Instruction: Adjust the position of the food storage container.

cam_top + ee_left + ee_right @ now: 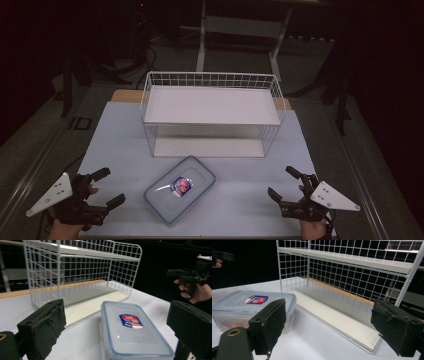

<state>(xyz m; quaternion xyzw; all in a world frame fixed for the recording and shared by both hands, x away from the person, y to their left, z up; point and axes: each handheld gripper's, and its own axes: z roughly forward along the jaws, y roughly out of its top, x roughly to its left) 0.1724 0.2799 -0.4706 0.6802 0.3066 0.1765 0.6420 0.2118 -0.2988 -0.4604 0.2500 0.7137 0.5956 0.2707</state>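
Tools left [107, 188] and right [283, 181] I'm holding wide open, empty; risking knocking the lidded plastic container [180, 188] into the wire rack [212, 114].

front centre: lidded container [180, 188] blocks | behind it: wire rack [212, 114], lower shelf open at front | table [120, 145] sides free

A white wire shelf rack [212, 112] stands centre frame on the pale desk [115, 145]; a clear lidded container [180, 188] lies below it
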